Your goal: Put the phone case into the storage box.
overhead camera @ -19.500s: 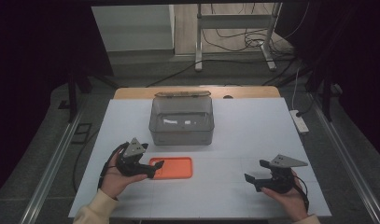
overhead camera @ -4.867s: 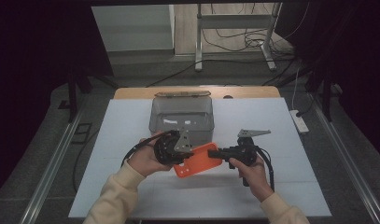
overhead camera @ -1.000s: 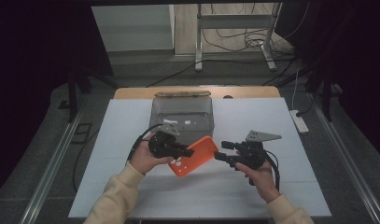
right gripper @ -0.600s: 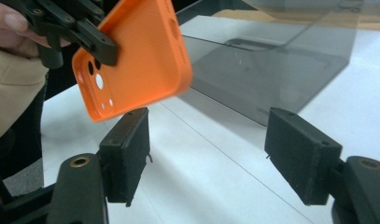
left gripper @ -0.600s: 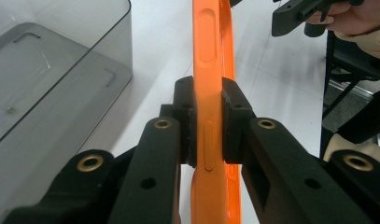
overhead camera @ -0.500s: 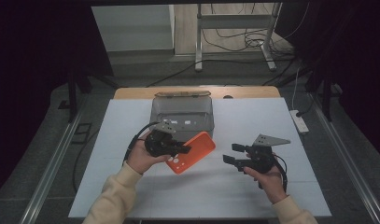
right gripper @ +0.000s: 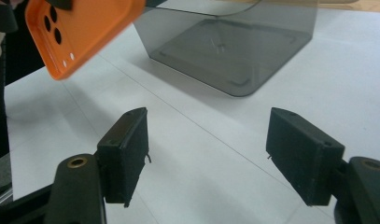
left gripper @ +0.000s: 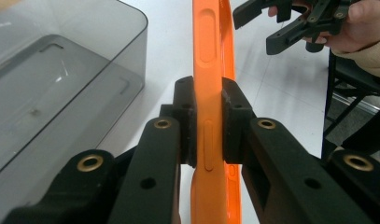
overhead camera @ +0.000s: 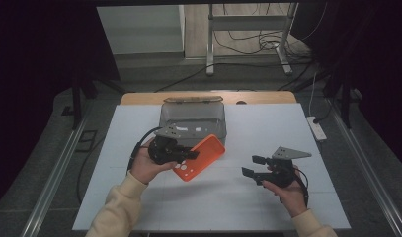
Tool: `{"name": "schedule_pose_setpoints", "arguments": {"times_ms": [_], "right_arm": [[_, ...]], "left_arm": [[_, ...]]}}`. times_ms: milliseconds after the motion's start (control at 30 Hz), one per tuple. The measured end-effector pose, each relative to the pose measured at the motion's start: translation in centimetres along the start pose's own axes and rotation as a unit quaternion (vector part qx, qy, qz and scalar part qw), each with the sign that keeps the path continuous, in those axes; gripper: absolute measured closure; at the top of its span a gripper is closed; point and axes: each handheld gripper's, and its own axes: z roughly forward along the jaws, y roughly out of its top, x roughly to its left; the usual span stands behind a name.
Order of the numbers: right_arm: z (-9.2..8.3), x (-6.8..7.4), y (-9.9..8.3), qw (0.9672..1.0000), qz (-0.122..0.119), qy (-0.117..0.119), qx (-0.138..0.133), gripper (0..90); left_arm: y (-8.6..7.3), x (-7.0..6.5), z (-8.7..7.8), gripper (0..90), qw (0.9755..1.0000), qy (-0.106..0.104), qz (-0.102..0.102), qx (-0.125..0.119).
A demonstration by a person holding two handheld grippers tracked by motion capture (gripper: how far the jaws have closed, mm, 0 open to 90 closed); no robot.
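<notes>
An orange phone case (overhead camera: 201,157) hangs tilted above the white table, just in front of a grey see-through box (overhead camera: 192,120). My left gripper (overhead camera: 191,154) is shut on the case's edge; in the left gripper view both pads (left gripper: 185,121) press on the orange rim (left gripper: 210,56). My right gripper (overhead camera: 252,166) stands open to the right of the case, apart from it. Its jaws have just been opening and nothing lies between them (right gripper: 206,154). In the right gripper view the case (right gripper: 80,28) sits at upper left and the box (right gripper: 234,46) lies ahead.
The box sits at the back middle of the white table (overhead camera: 272,128), with a wooden board (overhead camera: 193,98) behind it. A white power strip (overhead camera: 317,129) lies off the table's right edge. Metal rails run along both sides of the floor.
My right gripper has drawn away from the case, to the right and slightly down, with its jaws wider. The left gripper has kept its hold, with the case tilted a little more upright.
</notes>
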Motion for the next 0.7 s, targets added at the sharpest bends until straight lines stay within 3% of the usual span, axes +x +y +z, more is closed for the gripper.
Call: {"name": "schedule_pose_setpoints", "arguments": {"times_ms": [700], "right_arm": [[-2.5, -0.6, -1.8, 0.9993, -0.013, -0.034, 0.01, 26.3]], "left_arm": [[-0.2, 0.3, -1.9, 79.6, 0.9995, 0.014, -0.012, -0.024]]}}
